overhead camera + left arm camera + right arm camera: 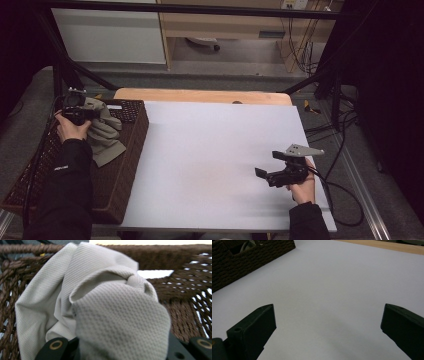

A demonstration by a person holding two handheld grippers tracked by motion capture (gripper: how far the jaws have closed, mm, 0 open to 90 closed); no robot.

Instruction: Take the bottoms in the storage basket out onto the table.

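Grey-beige knit cloth [103,132] hangs bunched from the left hand-held gripper [85,114], over the far end of a dark brown wicker basket [131,150] at the left edge of the bench [210,160]. In the high view the cloth's long axis runs from the jaws toward the near side of the bench, its loose end draping down into the basket and against the inside of the wall nearest the white surface. In the left gripper view the cloth [105,315] bulges up between the two black jaws, which close on it from both sides, with the woven wall of the basket [185,297] behind it. The fabric shows a fine honeycomb weave; no label or print can be read on it. The left hand [70,129] grips the tool from below, and the black sleeve [67,180] carries a small white mark too small to read.

On the right, the right hand-held gripper [267,165] sits just above the white bench top, pointing left toward the basket, its jaws spread wide with nothing between them. The right gripper view shows the basket [249,257] well apart at upper left. A grey three-cornered plate [302,150] tops this gripper.
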